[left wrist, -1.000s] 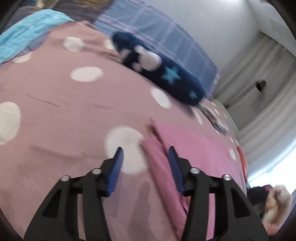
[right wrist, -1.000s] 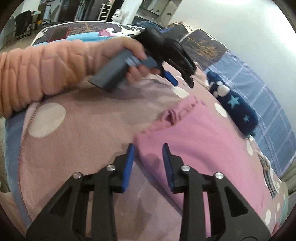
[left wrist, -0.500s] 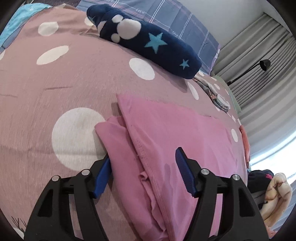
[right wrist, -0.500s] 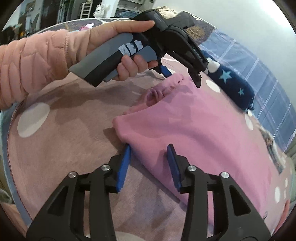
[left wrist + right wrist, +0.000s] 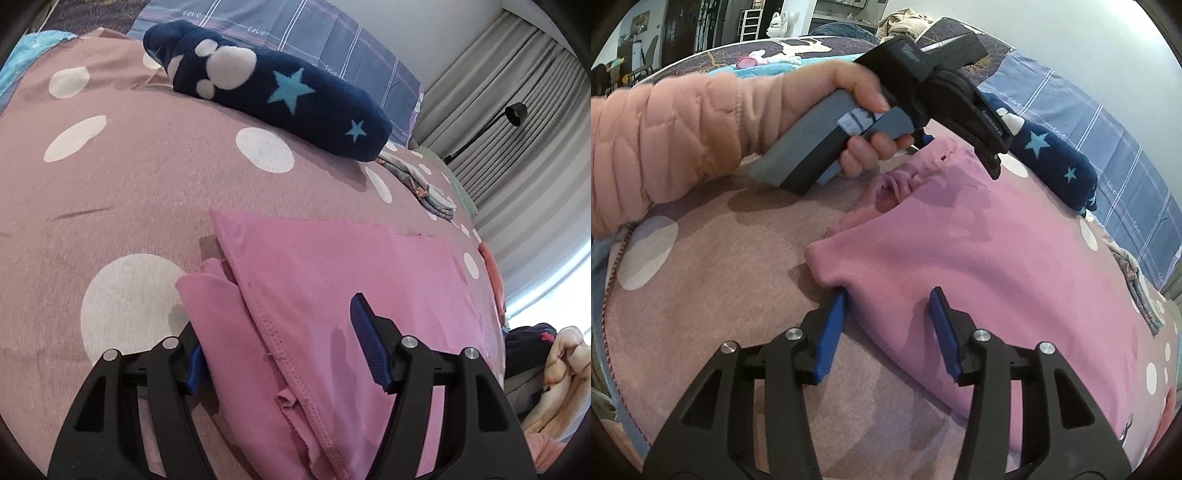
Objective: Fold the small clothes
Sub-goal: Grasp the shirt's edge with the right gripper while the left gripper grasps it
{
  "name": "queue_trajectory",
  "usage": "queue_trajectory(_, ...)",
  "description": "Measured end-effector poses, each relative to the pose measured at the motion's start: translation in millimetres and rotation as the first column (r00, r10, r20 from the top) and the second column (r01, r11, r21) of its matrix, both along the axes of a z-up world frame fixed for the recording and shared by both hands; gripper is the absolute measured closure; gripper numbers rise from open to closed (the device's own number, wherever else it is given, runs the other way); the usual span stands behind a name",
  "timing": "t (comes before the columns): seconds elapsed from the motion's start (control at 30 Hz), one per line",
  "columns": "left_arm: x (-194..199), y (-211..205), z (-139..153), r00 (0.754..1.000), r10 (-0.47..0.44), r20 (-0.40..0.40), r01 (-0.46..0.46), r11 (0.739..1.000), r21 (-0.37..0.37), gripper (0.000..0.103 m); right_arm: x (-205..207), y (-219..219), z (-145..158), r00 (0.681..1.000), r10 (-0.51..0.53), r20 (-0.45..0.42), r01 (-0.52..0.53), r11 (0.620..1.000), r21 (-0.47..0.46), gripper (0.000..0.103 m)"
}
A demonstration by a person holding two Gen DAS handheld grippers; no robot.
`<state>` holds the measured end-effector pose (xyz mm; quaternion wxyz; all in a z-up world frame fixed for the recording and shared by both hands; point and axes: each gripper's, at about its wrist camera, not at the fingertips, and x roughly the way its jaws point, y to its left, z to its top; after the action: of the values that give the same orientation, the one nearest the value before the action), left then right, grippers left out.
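Observation:
A pink garment (image 5: pixel 332 280) lies flat on the dotted mauve bedspread (image 5: pixel 110 192); it also shows in the right wrist view (image 5: pixel 979 251). My left gripper (image 5: pixel 277 350) is open, its jaws astride the garment's near corner, the left finger under the folded edge. My right gripper (image 5: pixel 890 325) is open, its jaws astride another corner of the garment, with the left finger (image 5: pixel 833 325) tucked under the fold. The hand-held left gripper shows in the right wrist view (image 5: pixel 956 122) at the garment's far end.
A rolled navy blanket with stars (image 5: pixel 280 92) lies beyond the garment, against a blue checked pillow (image 5: pixel 332 40). A small folded grey garment (image 5: pixel 428 184) lies at the right. Loose clothes (image 5: pixel 546 369) sit at the bed's right edge. Curtains and a lamp stand behind.
Both grippers have moved forward onto the pink garment's corners. The left gripper opened wider and its jaws now straddle the folded edge; the right gripper also opened wider.

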<state>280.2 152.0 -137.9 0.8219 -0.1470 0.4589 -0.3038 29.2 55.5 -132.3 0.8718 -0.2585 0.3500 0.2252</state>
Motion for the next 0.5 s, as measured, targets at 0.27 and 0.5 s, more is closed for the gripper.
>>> queue_trajectory(0.27, -9, 14, -9, 0.999, -0.01, 0.043, 0.015, 0.993, -0.12, 0.036, -11, 0, -3, 0.997, 0.043, 0.06, -0.039, 0.997, -0.064, 0.055)
queue_trajectory(0.5, -8, 18, -13, 0.999, -0.004, 0.049, 0.013, 0.985, -0.174, 0.035, -12, 17, -3, 0.993, 0.078, 0.087, -0.067, 0.99, -0.123, 0.056)
